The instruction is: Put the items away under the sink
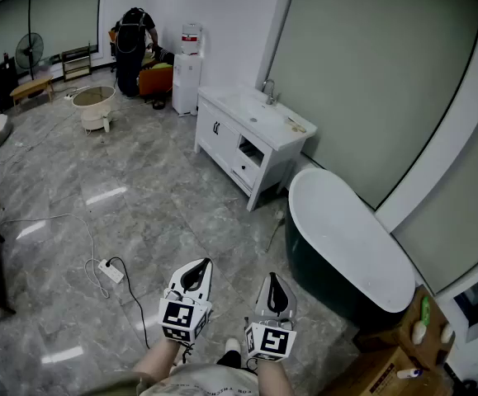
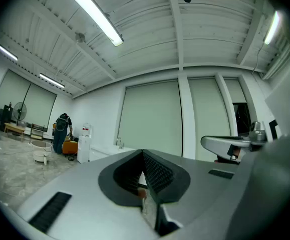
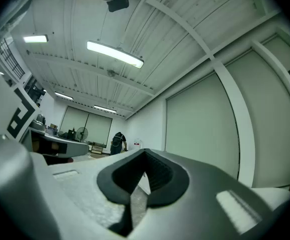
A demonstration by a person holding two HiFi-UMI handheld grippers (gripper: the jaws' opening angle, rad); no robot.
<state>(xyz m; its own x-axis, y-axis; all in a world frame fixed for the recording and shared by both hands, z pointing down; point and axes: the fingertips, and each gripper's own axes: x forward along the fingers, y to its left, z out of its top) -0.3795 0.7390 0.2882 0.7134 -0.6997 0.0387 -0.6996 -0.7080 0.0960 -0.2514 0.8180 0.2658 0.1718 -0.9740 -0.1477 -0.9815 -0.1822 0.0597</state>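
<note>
Standing well back from the white sink cabinet [image 1: 220, 132], the person holds both tools low over the grey marble floor [image 1: 139, 196], side by side. The left hand-held gripper [image 1: 203, 263] has its jaws pressed together with nothing between them, and the right hand-held gripper [image 1: 273, 277] is likewise closed and empty. Each carries a cube of black-and-white square markers, which are patterns, not words.

The cabinet stands against the far wall, between a water dispenser [image 1: 187, 79] and a dark bathtub [image 1: 350, 242] with a white inside. It has two doors with dark handles on its left half and an open compartment over a drawer on its right. A faucet [image 1: 269, 91] rises behind the basin, and a few small things lie on the surface's right end.

By the cardboard box [image 1: 383, 375] at the lower right stand a green bottle [image 1: 425, 308] and a white bottle [image 1: 418, 332]. The print on the box is too small to read. Another person [image 1: 133, 44] bends over at the back of the room.
</note>
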